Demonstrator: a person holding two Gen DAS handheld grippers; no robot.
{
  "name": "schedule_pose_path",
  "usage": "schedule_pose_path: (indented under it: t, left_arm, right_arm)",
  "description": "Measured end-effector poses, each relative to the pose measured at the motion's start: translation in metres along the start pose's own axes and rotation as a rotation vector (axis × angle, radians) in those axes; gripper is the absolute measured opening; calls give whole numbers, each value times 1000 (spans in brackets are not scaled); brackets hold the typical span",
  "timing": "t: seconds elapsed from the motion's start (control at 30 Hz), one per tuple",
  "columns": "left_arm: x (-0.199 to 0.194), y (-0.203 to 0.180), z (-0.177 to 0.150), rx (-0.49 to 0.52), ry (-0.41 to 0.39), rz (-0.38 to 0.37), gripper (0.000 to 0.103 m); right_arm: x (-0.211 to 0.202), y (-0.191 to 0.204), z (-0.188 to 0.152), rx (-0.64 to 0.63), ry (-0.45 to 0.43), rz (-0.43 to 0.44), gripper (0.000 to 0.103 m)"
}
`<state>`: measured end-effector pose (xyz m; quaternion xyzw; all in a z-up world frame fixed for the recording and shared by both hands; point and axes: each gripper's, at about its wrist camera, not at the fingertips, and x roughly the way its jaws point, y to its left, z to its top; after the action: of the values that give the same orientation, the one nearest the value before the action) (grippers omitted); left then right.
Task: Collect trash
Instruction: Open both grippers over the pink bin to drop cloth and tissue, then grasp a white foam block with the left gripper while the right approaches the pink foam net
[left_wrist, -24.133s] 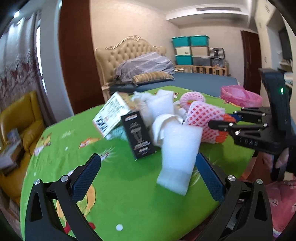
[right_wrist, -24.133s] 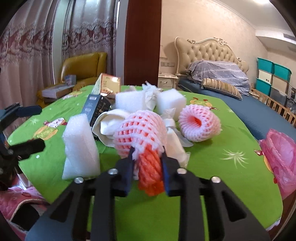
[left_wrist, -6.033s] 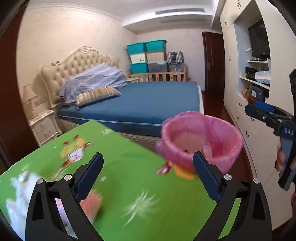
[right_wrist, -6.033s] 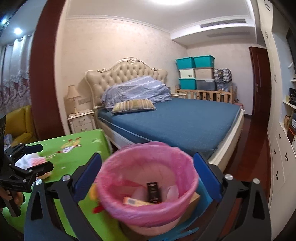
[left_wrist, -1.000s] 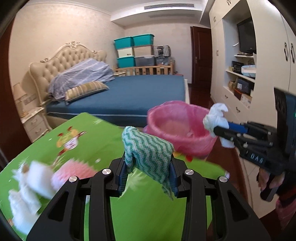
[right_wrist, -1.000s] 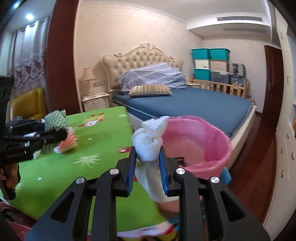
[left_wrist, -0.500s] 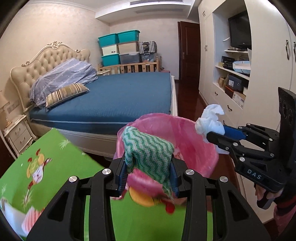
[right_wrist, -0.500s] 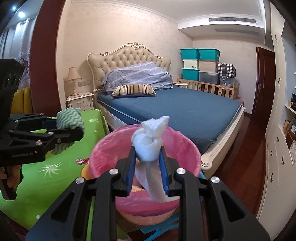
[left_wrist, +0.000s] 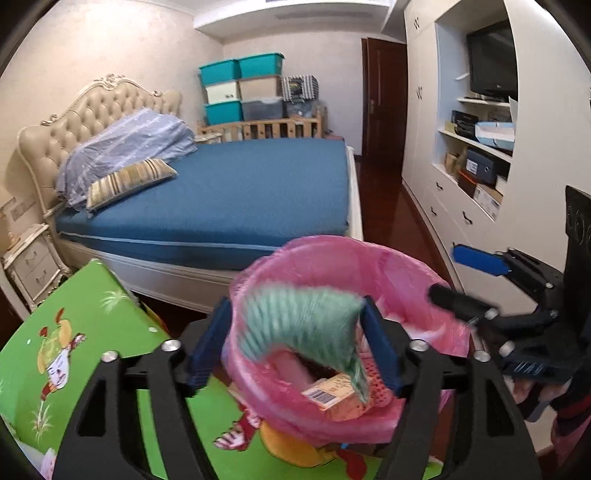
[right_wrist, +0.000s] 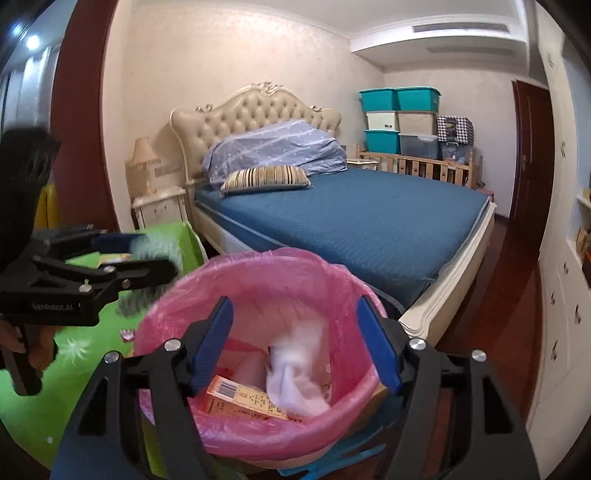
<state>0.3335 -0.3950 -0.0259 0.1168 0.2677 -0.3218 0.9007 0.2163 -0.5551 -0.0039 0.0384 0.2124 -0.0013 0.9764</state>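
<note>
A bin with a pink liner (left_wrist: 332, 245) (right_wrist: 258, 260) stands just past the table edge, under both grippers. My left gripper (left_wrist: 295, 343) has its jaws opening. A green-and-white zigzag cloth (left_wrist: 299, 325) hangs blurred between them, slipping down over the bin. My right gripper (right_wrist: 295, 343) also has its jaws opening, with nothing between the pads. A white tissue (right_wrist: 295, 373), blurred, drops into the bin below it. Each gripper shows in the other's view: the right gripper (left_wrist: 456, 278) and the left gripper (right_wrist: 147, 254) with the cloth (right_wrist: 159, 242).
In the bin lie an orange barcoded box (right_wrist: 240, 398) (left_wrist: 328, 393) and a red foam net (left_wrist: 373, 373). The green printed table (left_wrist: 55, 332) is at the left, a blue bed (right_wrist: 351, 221) behind, and white cabinets (left_wrist: 461, 206) at the right over a dark wooden floor.
Both grippers have moved further over the bin and spread their jaws. The white tissue has left the right gripper and falls into the bin. The cloth has come loose in the left gripper.
</note>
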Motion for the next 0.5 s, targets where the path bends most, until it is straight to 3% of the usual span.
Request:
schedule_pose_path:
  t: [0.07, 0.17, 0.5]
  left_arm:
    - [-10, 6, -5, 3, -15, 33, 75]
    - [-33, 12, -16, 11, -48, 79, 89]
    - [-132, 30, -89, 54, -75, 233, 89]
  right_arm:
    - [-12, 2, 0, -9, -12, -5, 68]
    - [-30, 7, 1, -18, -36, 2, 68]
    - [-59, 76, -12, -46, -26, 51, 73]
